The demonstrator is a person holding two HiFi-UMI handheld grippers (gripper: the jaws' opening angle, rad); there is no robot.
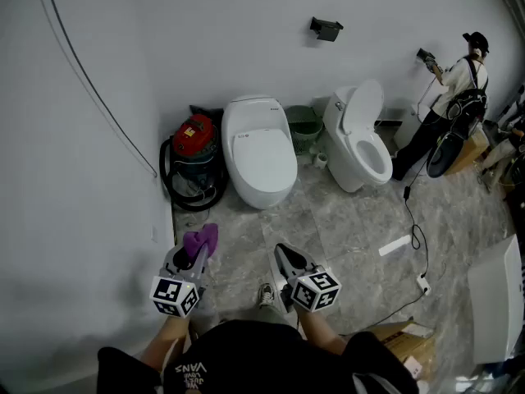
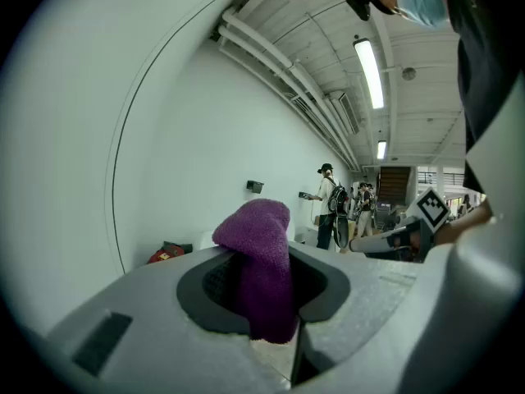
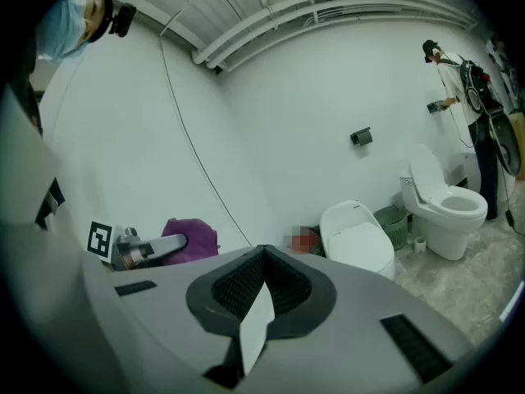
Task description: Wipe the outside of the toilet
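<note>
Your left gripper [image 1: 194, 257]: jaws clamped on purple cloth [image 2: 261, 257], cloth bulging above jaw tips. Your right gripper [image 1: 287, 259]: jaws together, nothing held. Well ahead of both jaws, against wall: toilet with shut lid [image 1: 258, 150], untouched. Ahead and right of right jaws: 2nd toilet [image 1: 361, 142], lid raised. Ahead of left jaws: red vacuum [image 1: 193, 138].
</note>
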